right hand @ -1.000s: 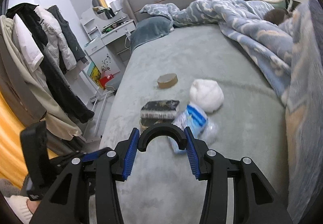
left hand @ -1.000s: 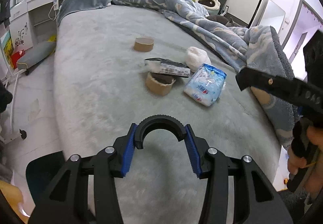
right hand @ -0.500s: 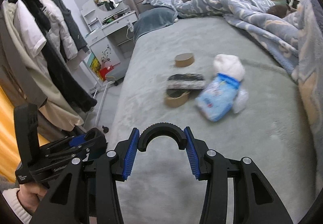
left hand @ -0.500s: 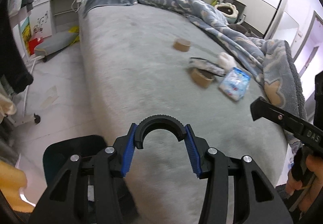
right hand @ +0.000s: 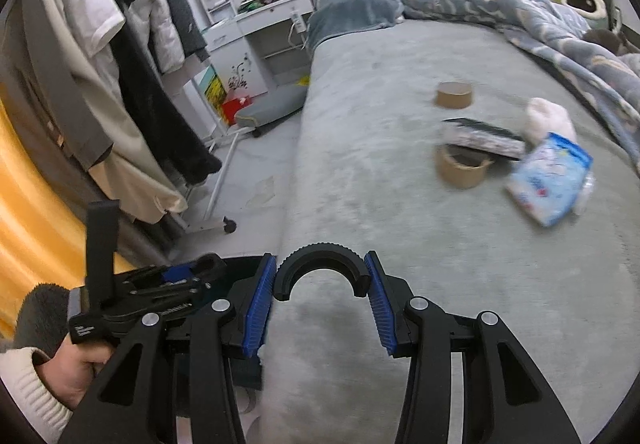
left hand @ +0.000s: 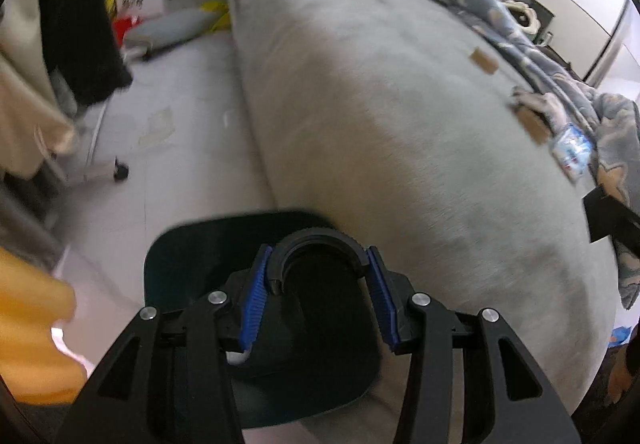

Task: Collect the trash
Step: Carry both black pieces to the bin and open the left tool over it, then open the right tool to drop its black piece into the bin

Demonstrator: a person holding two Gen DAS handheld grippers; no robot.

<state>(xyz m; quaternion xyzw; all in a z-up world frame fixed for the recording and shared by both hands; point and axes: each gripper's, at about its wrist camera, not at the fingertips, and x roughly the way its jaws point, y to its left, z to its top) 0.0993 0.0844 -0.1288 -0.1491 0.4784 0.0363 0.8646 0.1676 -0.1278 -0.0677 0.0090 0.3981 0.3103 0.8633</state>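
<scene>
1. A smooth yellow curtain (right hand: pixel 24 184) hangs at the far left.
2. Next to it, soft coats and shirts (right hand: pixel 120 64) hang on a rack. They are black, white and cream.
3. Low down, a hand (right hand: pixel 76 372) in a cream knitted sleeve (right hand: pixel 24 396) holds the left gripper (left hand: pixel 318 276). It is hard black plastic with blue ridged pads. The pads are pulled in about as close as they go, and nothing is between them.
4. Under that gripper, a dark bin (left hand: pixel 172 256) with round corners stands on the pale floor. It is right beside the edge of the bed.
5. The right gripper (right hand: pixel 320 284) looks the same, black with blue ridged pads. Its pads sit a little apart and hold nothing. It hangs over the near end of the bed.
6. The bed (right hand: pixel 380 164) has a fuzzy grey-green cover.
7. The trash lies on the bed, well away from both grippers:
   - a short round cardboard ring (right hand: pixel 454 94), farthest back;
   - a second cardboard ring (right hand: pixel 460 168), nearer, with its hollow side up;
   - a flat black and white packet (right hand: pixel 484 134), resting on the rim of the nearer ring;
   - a soft white lump (right hand: pixel 548 118), just to the right of the packet;
   - a shiny blue and white plastic pack (right hand: pixel 548 180), just in front of the lump.
8. A fluffy blue and white blanket (right hand: pixel 520 4) is bunched up along the right side.
</scene>
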